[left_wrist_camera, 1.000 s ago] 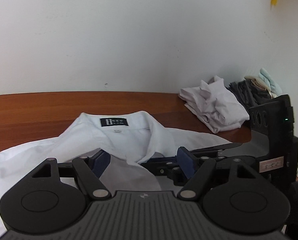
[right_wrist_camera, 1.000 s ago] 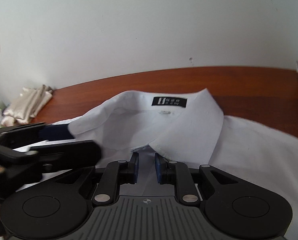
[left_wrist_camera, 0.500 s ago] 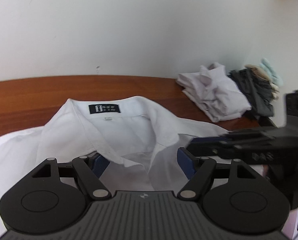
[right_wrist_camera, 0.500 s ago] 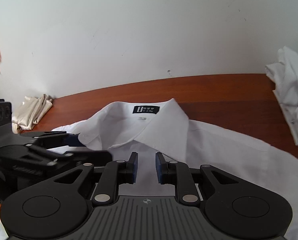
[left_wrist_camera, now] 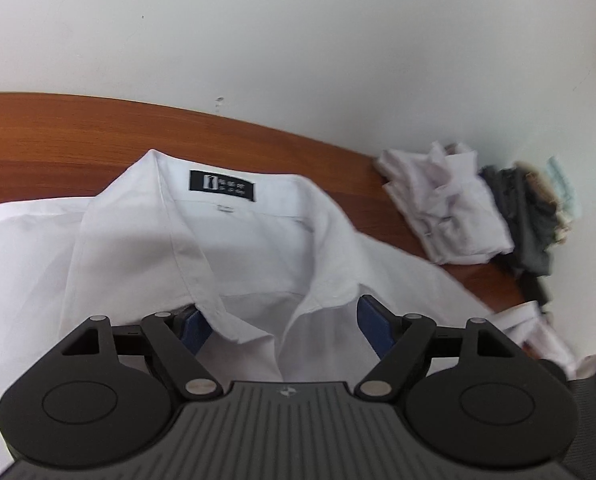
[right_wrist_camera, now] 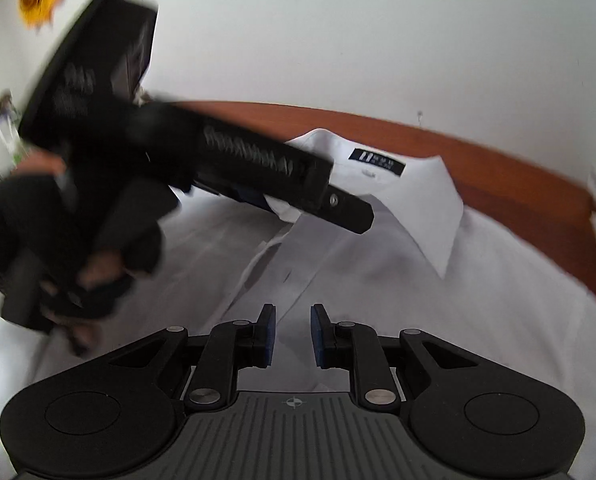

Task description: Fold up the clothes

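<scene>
Since a second ago, the white dress shirt (left_wrist_camera: 146,256) has come nearer in both views, and the left gripper (left_wrist_camera: 284,322) has been brought down over its collar (left_wrist_camera: 254,240); the left jaws have just been opening a little, with the collar's front between them. The shirt is spread flat on the wooden counter (left_wrist_camera: 58,128), collar towards the wall, its black label (left_wrist_camera: 222,186) facing up. The left gripper's blue fingers (left_wrist_camera: 371,324) are held wide apart, one at each collar point, with no grip seen on the cloth. In the right wrist view the left gripper (right_wrist_camera: 317,204) is seen slanting down onto the collar (blurred, held by a hand (right_wrist_camera: 94,272) in a dark sleeve). The right gripper (right_wrist_camera: 292,334) is hovering above the shirt's button placket (right_wrist_camera: 266,264), its fingers (right_wrist_camera: 268,334) set narrowly apart with nothing clamped between them. Further along the counter, to the right, a crumpled white garment (left_wrist_camera: 445,208) is lying beside a pile of dark and pale clothes (left_wrist_camera: 533,208). A white wall (left_wrist_camera: 298,40) stands behind the counter.
</scene>
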The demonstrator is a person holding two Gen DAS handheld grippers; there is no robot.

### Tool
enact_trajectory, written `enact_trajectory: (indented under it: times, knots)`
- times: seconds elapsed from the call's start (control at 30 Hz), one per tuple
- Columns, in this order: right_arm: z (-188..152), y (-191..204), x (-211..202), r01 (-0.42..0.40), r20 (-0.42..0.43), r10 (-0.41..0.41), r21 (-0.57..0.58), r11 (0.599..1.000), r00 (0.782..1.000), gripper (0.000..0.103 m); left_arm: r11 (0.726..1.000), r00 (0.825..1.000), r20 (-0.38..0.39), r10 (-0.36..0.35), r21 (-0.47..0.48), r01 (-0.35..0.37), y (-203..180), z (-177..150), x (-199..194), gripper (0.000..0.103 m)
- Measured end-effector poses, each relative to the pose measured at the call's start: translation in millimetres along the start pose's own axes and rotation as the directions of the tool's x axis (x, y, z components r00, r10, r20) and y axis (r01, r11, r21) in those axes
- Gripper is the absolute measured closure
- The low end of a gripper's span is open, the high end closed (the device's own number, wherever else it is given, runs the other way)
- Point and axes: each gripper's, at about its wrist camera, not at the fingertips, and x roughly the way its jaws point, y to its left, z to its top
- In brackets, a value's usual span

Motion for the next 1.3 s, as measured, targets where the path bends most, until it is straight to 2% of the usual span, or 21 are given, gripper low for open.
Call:
enact_trajectory:
  times: [0.13,0.2,0.37,0.63,0.7,0.8,1.03,1.13,1.23,1.3]
  knots:
    - [7,8,3,0.089,0.069,-0.083,-0.086,0.992,0.994,0.082,0.999,0.999,0.009,-0.039,-0.009,0.039,2,-2,-17,0.021]
    - [13,6,5,0.111,0.098,-0.1,-0.113,0.987,0.99,0.082,0.999,0.999,0.007,-0.054,-0.007,0.054,3,-6,-23,0.021]
    - [27,-3,16,0.069,0.123,-0.053,-0.124,0.99,0.991,0.081,0.993,0.994,0.004,-0.113,-0.034,0.113,10,-21,-38,0.021]
    - [33,-12,44,0.001,0.047,0.006,-0.13,0.991,0.999,0.082,0.966,0.977,-0.013,-0.215,-0.15,0.211,24,-39,-35,0.02]
    - [36,-18,46,-0.042,0.026,0.045,-0.097,0.994,0.999,0.081,0.956,0.971,-0.009,-0.237,-0.177,0.232,27,-38,-31,0.02]
    - [30,-38,50,-0.124,0.027,0.123,0.012,0.992,0.992,0.082,0.94,0.96,0.001,-0.278,-0.205,0.273,29,-36,-26,0.02]
    - [20,-69,49,-0.229,0.055,0.222,0.19,0.955,0.973,0.082,0.891,0.928,-0.016,-0.371,-0.288,0.351,35,-33,-9,0.017]
    - [18,-72,39,-0.214,0.045,0.209,0.221,0.952,0.977,0.082,0.892,0.931,-0.032,-0.363,-0.302,0.337,37,-32,-1,0.017]
    - [12,-74,23,-0.175,0.04,0.17,0.247,0.953,0.985,0.081,0.893,0.94,-0.022,-0.34,-0.323,0.315,41,-31,5,0.02]
    - [7,-72,9,-0.157,0.041,0.152,0.253,0.955,0.988,0.081,0.904,0.951,-0.019,-0.308,-0.318,0.286,39,-28,8,0.022]
